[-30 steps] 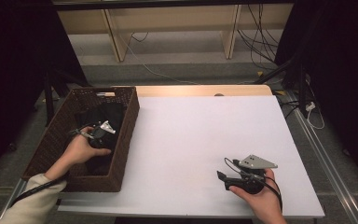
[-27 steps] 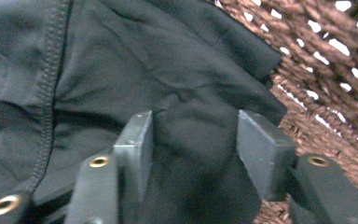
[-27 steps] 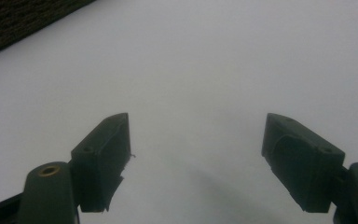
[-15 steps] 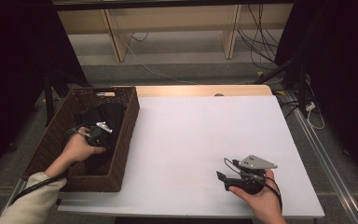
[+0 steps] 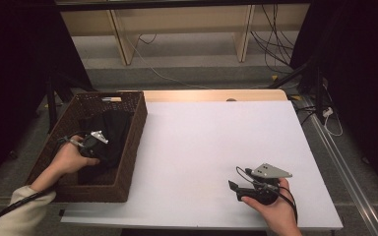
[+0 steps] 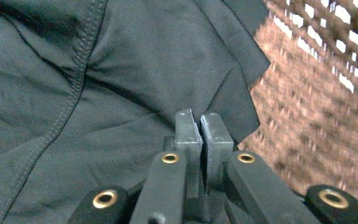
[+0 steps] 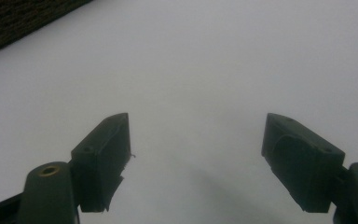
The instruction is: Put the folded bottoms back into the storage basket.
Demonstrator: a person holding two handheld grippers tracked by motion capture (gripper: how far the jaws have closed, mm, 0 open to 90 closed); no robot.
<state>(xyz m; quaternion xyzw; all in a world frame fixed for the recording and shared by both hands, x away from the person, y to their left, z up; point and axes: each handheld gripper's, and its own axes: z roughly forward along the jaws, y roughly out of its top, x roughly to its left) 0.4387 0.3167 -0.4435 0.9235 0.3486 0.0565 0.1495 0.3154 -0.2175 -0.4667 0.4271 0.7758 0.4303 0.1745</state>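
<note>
A dark garment (image 5: 114,129) lies bunched inside a brown wicker basket (image 5: 134,142) at the table's left. My left gripper (image 5: 103,147) reaches into the basket, held by a hand. In the left gripper view its jaws (image 6: 199,122) are pressed together on a fold of the dark cloth (image 6: 98,79), and creases run out from the tips. The basket's woven wall (image 6: 317,93) shows to the right of the cloth. My right gripper (image 5: 232,187) rests low over the white table (image 5: 216,132) near the front right. Its jaws (image 7: 196,140) stand wide apart with nothing between them.
The basket's dark weave (image 7: 18,18) shows at the far left in the right gripper view. A wooden strip (image 5: 211,95) runs along the table's back edge. Cables and shelving legs sit on the floor beyond it. A small pale object (image 5: 110,99) lies at the basket's back rim.
My left gripper has drawn back toward the person and slightly up inside the basket, with the dark cloth shifting along. The right gripper has stayed where it was.
</note>
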